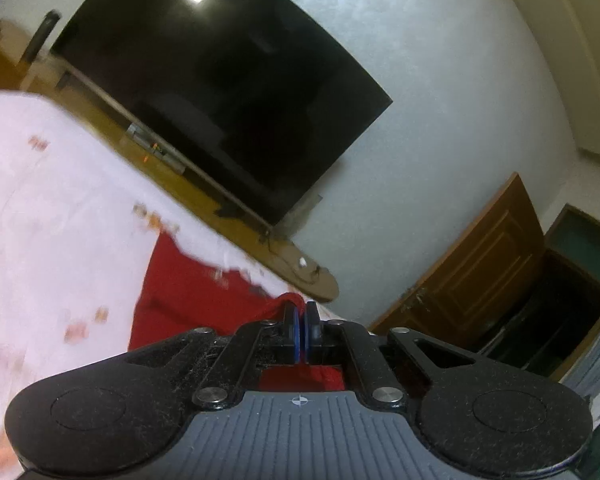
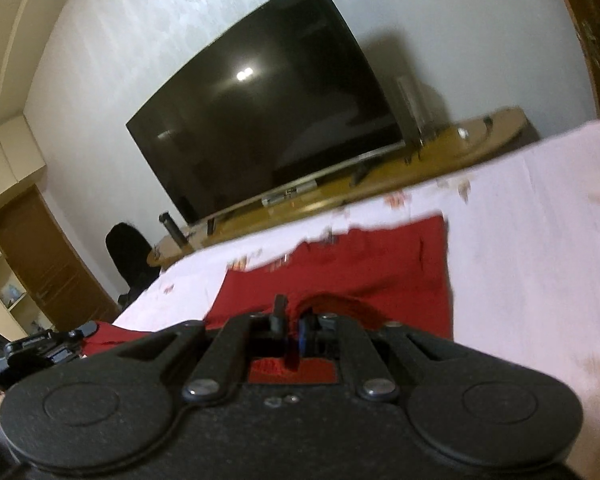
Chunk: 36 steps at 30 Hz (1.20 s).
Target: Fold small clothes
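Observation:
A red garment [image 1: 188, 292] lies on a white patterned bed sheet [image 1: 52, 200]. In the left wrist view my left gripper [image 1: 301, 312] is shut on a raised edge of the red garment, with red cloth pinched between its blue pads. In the right wrist view the red garment [image 2: 364, 264] spreads ahead on the sheet [image 2: 532, 240]. My right gripper [image 2: 294, 318] is shut on a bunched fold of the red garment. The left gripper [image 2: 48, 344] also shows at the far left of that view, holding the garment's other end.
A large black TV [image 1: 220, 92] stands on a long wooden cabinet [image 1: 300, 268] beyond the bed, seen also in the right wrist view [image 2: 268, 132]. A brown door [image 1: 480, 264] is at right. A black chair [image 2: 130, 256] stands by the cabinet's end.

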Each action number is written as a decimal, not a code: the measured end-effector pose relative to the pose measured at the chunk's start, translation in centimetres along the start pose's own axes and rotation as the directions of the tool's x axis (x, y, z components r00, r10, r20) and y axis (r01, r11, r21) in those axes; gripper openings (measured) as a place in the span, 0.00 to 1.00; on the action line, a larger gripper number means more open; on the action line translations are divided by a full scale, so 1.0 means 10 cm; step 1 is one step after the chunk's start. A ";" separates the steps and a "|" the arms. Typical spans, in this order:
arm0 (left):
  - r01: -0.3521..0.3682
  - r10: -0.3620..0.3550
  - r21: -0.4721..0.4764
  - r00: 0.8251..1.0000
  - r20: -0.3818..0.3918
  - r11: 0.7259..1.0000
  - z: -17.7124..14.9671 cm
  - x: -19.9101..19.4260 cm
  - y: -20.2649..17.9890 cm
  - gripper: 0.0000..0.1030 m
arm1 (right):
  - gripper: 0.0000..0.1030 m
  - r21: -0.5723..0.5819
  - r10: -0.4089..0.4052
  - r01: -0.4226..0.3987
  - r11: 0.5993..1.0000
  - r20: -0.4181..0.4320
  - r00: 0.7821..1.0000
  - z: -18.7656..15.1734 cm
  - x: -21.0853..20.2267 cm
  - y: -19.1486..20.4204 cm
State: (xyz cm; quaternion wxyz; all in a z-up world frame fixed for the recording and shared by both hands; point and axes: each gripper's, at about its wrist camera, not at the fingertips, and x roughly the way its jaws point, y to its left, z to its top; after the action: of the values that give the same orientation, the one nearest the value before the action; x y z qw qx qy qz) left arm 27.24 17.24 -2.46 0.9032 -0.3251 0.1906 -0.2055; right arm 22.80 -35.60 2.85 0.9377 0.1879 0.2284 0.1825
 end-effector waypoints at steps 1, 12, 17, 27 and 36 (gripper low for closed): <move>-0.003 0.003 0.009 1.000 0.000 1.000 0.10 0.11 0.00 0.02 | 0.05 -0.005 0.001 -0.001 1.000 0.005 1.000 0.10 0.11 -0.04; -0.097 0.098 0.016 0.994 -0.058 0.995 0.54 1.60 0.35 0.02 | 0.05 0.055 0.009 -0.007 0.998 -0.036 0.999 0.73 1.46 -0.69; -0.134 0.135 0.021 0.987 -0.087 0.991 0.58 2.12 0.62 0.02 | 0.05 0.091 0.004 0.004 0.996 -0.082 0.997 0.70 2.01 -1.01; -0.206 0.200 -0.058 0.975 -0.098 0.977 0.40 2.70 1.15 0.03 | 0.61 0.247 -0.129 0.144 0.958 -0.078 0.989 0.48 2.64 -1.68; -0.212 0.265 0.227 0.935 -0.236 0.951 0.50 2.99 0.91 0.04 | 0.51 0.118 -0.086 0.096 0.988 -0.087 0.992 0.59 2.58 -1.63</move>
State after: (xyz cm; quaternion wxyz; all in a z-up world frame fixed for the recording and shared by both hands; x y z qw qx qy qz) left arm 57.11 11.41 -11.21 0.9158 -0.1779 0.3259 -0.1530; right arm 51.31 -40.19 -8.63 0.9217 0.2264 0.2858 0.1326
